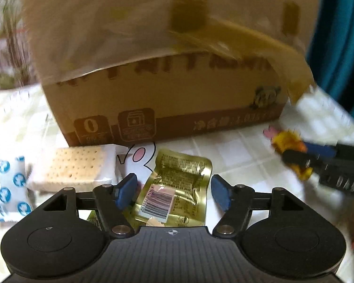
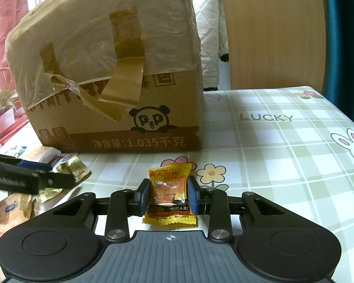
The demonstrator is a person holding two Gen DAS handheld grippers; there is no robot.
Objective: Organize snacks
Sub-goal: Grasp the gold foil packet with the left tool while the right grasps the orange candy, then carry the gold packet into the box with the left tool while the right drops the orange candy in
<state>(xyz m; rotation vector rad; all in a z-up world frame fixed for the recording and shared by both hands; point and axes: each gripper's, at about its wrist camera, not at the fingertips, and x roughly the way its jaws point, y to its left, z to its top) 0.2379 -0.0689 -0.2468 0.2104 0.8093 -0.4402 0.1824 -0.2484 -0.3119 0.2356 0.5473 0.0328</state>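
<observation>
In the left wrist view, my left gripper [image 1: 174,192] stands open just above the table. A gold foil snack packet [image 1: 177,186] lies flat between its blue pads [image 1: 127,189], and neither pad touches it. My right gripper [image 2: 168,193] is shut on a yellow-orange snack packet [image 2: 168,188], holding it by its sides just over the tablecloth. The left view shows that gripper [image 1: 292,153] and its packet [image 1: 286,141] at the right, blurred. The right view shows the left gripper [image 2: 52,173] from the side, over the gold packet [image 2: 73,169].
A large taped cardboard box [image 2: 106,82] stands on the checked tablecloth [image 2: 283,153], just behind the snacks. A cracker pack [image 1: 75,165] and a white packet with blue dots [image 1: 9,184] lie left of the gold one. More wrapped snacks [image 2: 14,210] lie at the left edge. A wooden chair back [image 2: 271,35] rises behind the table.
</observation>
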